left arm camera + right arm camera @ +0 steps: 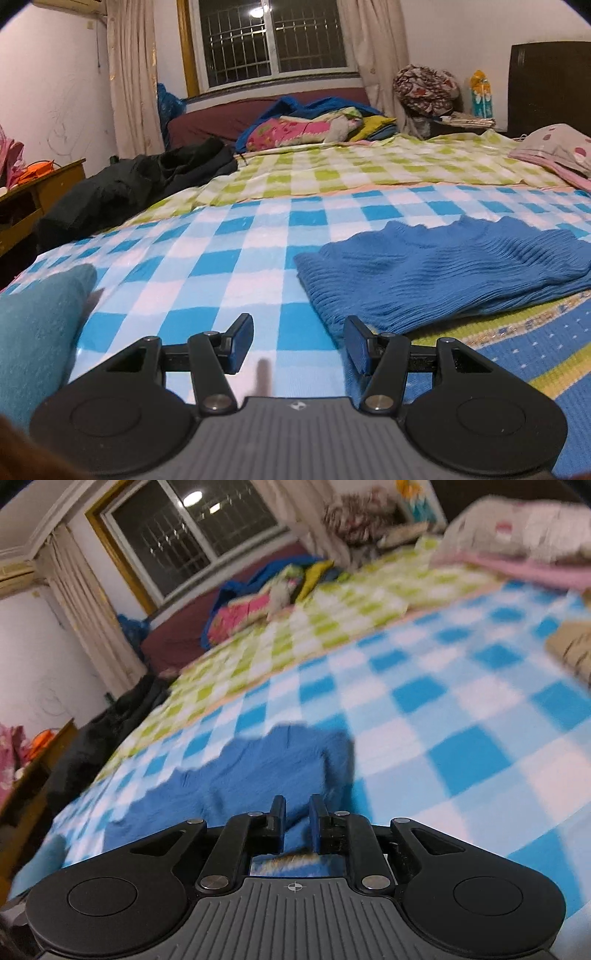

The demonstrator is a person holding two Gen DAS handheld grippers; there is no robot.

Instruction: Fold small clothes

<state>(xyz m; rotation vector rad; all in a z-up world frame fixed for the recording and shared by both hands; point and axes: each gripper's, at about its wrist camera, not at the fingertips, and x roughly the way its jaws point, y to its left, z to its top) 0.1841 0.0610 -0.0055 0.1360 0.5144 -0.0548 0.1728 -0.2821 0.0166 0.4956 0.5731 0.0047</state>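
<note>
Left tongs (298, 345) empty; sweater's (443, 273) spread.

Indoor lamplight, fisheye edges, right view blurred

Blue ribbed knit garment (436, 273), folded over on itself into a flattish layered shape with a scalloped far edge, lying on the blue-and-white checked bedspread (229, 258), near its front edge; detail blurred in right wrist view.
</note>
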